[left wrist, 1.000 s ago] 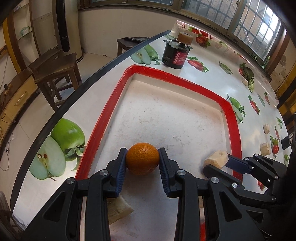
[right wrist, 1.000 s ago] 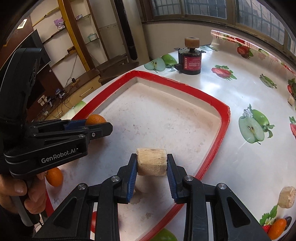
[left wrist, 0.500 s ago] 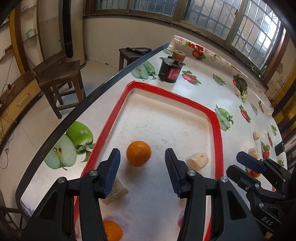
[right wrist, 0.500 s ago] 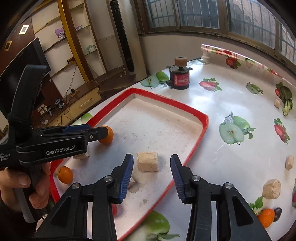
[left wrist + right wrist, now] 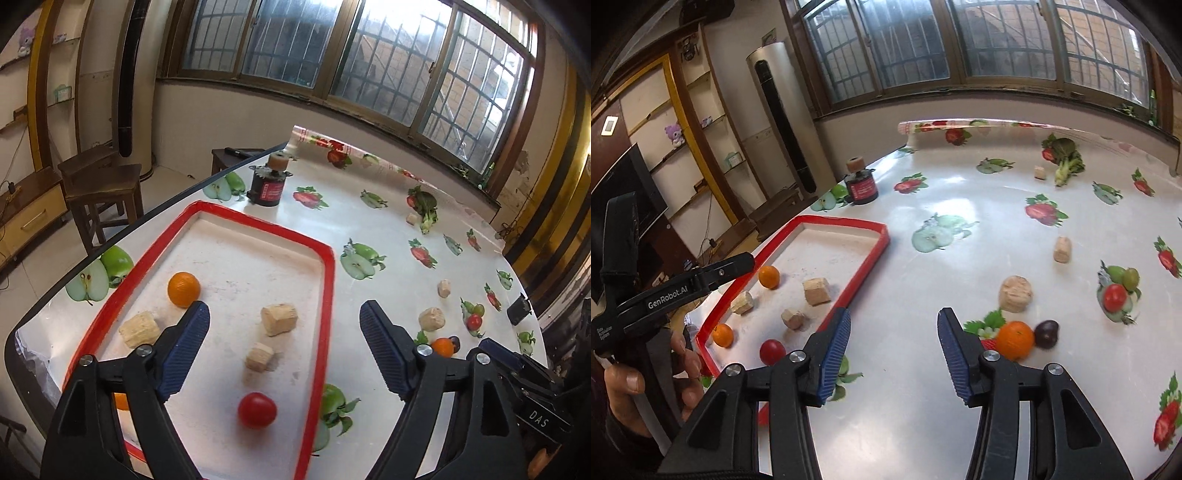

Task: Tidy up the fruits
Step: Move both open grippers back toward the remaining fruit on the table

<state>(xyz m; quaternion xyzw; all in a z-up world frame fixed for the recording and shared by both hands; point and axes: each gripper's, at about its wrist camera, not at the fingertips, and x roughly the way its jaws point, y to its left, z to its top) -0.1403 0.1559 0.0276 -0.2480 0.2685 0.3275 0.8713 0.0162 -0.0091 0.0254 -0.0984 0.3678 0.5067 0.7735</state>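
Glossy fruit-print table (image 5: 979, 221), red-rimmed tray (image 5: 328, 295) holding seemingly wooden blocks; both jaws released.

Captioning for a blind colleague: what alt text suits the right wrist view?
The open right tool hovers over a fruit-print table, near a loose orange and dark plum. Left, a red-rimmed tray holds oranges, a tomato and cork-like blocks.

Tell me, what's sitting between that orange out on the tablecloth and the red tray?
Nothing solid. In the right wrist view, the stretch from the orange to the red tray holds only printed tablecloth, with the right hand-held gripper hovering open above it.
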